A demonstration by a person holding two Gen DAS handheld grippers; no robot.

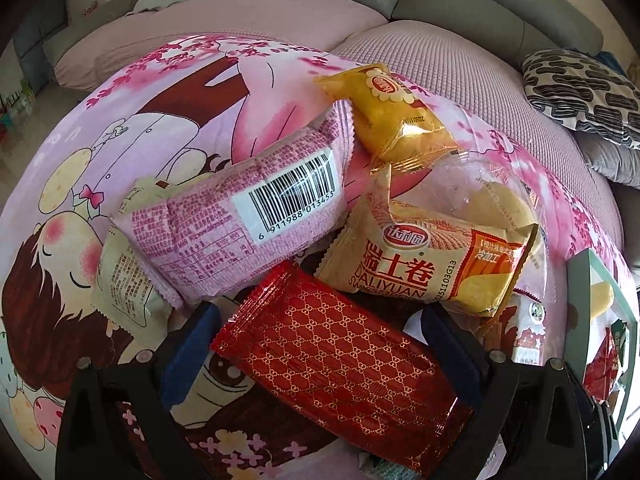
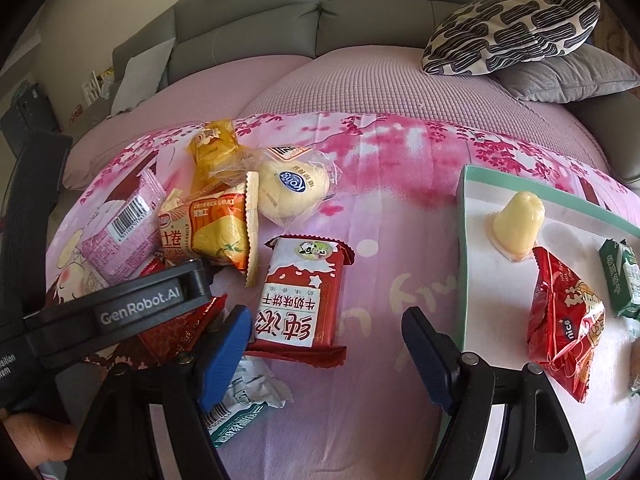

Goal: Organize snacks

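My left gripper is open around a red gold-patterned packet, one blue finger on each side of it. Beyond it lie a pink barcode packet, a Swiss-roll packet and a yellow packet. My right gripper is open and empty above the pink sheet. A red-and-white biscuit packet lies just left of its gap. A white tray at the right holds a jelly cup, a red snack bag and a green packet.
A wrapped bun lies behind the biscuit packet. A green-white packet sits under my right gripper's left finger. The left gripper body reaches in from the left. Patterned and grey cushions rest at the back right.
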